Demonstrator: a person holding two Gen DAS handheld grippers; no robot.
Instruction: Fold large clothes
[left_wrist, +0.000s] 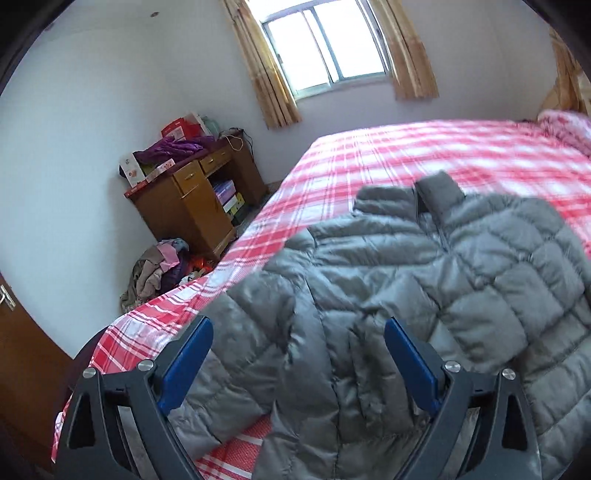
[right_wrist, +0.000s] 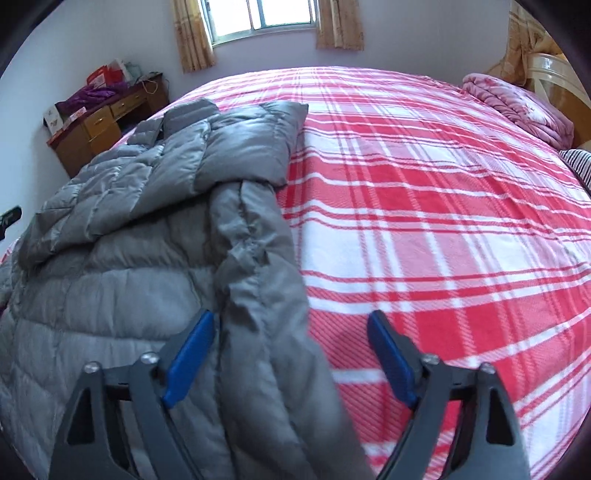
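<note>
Both claws, left gripper (left_wrist: 298, 334) and right gripper (right_wrist: 290, 326), are held wide over the grey puffer jacket (left_wrist: 424, 280); its slippery sleeve (right_wrist: 258, 295), at 12 o'clock, could be lost by a shallow pinch.

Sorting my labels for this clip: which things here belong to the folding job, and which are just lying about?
Belongs to the job:
grey puffer jacket
left gripper
right gripper
plaid bed

Just lying about:
pink quilt
wooden desk
clothes pile on the floor

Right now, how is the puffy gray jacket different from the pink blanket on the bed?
The gray jacket is quilted and plain gray; the pink blanket is pink with a faint pattern. The jacket lies spread out on the near left of the bed; the blanket sits bunched up at the far right end. Both rest on the red plaid sheet.
</note>
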